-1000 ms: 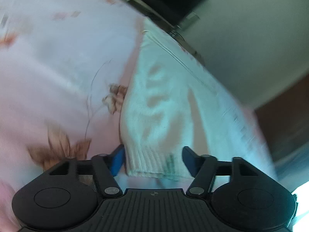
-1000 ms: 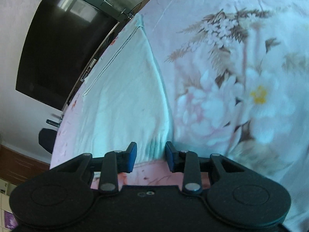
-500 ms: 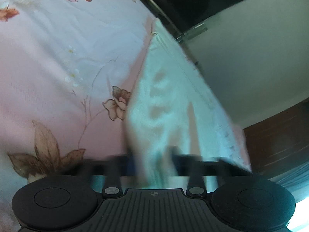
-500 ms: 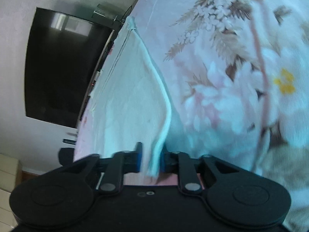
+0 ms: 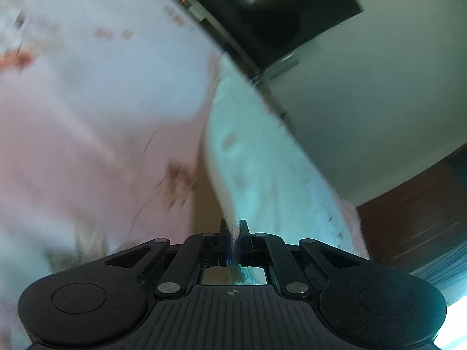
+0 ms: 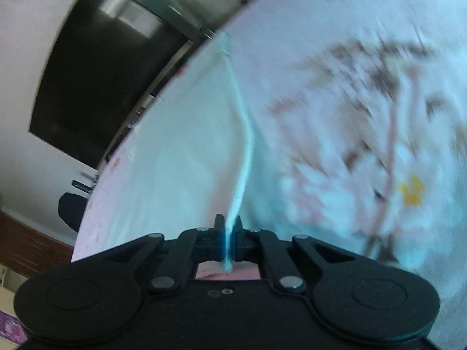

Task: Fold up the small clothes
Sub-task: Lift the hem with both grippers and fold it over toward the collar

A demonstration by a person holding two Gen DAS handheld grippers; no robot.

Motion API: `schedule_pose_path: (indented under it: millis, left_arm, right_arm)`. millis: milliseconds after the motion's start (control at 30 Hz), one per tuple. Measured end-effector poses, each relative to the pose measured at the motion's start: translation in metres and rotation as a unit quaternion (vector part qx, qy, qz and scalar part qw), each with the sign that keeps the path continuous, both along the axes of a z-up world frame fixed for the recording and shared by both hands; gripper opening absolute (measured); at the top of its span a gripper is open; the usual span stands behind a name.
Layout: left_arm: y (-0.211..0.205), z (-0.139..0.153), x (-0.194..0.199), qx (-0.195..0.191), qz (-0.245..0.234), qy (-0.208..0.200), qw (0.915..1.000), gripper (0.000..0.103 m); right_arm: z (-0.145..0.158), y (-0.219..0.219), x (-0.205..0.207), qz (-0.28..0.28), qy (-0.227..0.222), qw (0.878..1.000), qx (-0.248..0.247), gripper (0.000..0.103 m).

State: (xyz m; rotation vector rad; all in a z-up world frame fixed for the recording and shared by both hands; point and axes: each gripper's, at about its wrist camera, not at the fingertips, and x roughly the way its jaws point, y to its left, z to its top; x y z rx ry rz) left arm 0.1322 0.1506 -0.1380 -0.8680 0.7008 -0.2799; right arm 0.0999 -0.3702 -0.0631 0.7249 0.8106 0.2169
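The pale knit garment (image 5: 262, 163) lies ahead of both grippers on the floral bedsheet (image 5: 87, 102). The left gripper (image 5: 233, 239) and right gripper (image 6: 227, 233) each pinch a near hem corner, likely to carry that edge forward. Only the right view shows the lifted side edge; the left shows the knit ribbing.

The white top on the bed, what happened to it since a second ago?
Both grippers closed on its ribbed bottom edge. The left gripper and right gripper stood open beside the top before; now each pinches a corner and lifts it. The flowery sheet stayed where it was.
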Motion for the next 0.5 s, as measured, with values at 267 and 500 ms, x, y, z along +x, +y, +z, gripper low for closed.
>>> schedule_pose_path:
  millis: [267, 500]
  left_arm:
    - [0.008, 0.064, 0.066, 0.017, 0.002, -0.069, 0.9975, 0.004]
    - [-0.003, 0.115, 0.162, 0.063, 0.002, -0.095, 0.9934, 0.004]
  right_arm:
    - [0.08, 0.014, 0.057, 0.025, -0.098, 0.993, -0.065, 0.005]
    - [0.128, 0.021, 0.148, 0.032, -0.149, 0.983, -0.1, 0.005]
